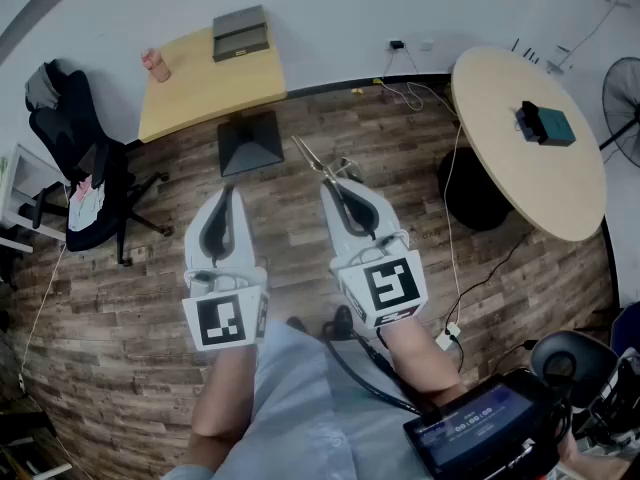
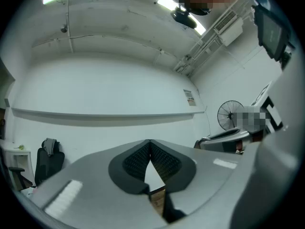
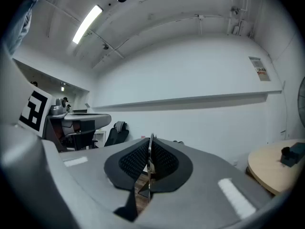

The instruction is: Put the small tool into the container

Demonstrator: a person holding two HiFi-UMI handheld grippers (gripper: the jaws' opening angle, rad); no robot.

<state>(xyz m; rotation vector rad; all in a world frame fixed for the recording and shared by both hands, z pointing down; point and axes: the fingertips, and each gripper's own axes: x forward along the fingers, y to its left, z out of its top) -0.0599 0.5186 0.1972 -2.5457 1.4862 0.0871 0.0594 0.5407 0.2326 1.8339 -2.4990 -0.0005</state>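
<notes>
Head view: small tool [image 1: 310, 156] half-hidden in right gripper [image 1: 333, 186].

A grey container [image 1: 240, 34] and a small pink object [image 1: 156, 64] are sitting on the square counter [image 1: 205, 93]; a teal box [image 1: 546, 124] is resting on the round counter [image 1: 510, 163], both standing on wooden floor [image 1: 120, 308].

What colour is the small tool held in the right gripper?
The tool is silvery metal, clearest in the head view.

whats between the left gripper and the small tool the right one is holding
Only bare wooden floor, as the head view shows; nothing else sits between the left gripper and the small tool in the right gripper.
</notes>
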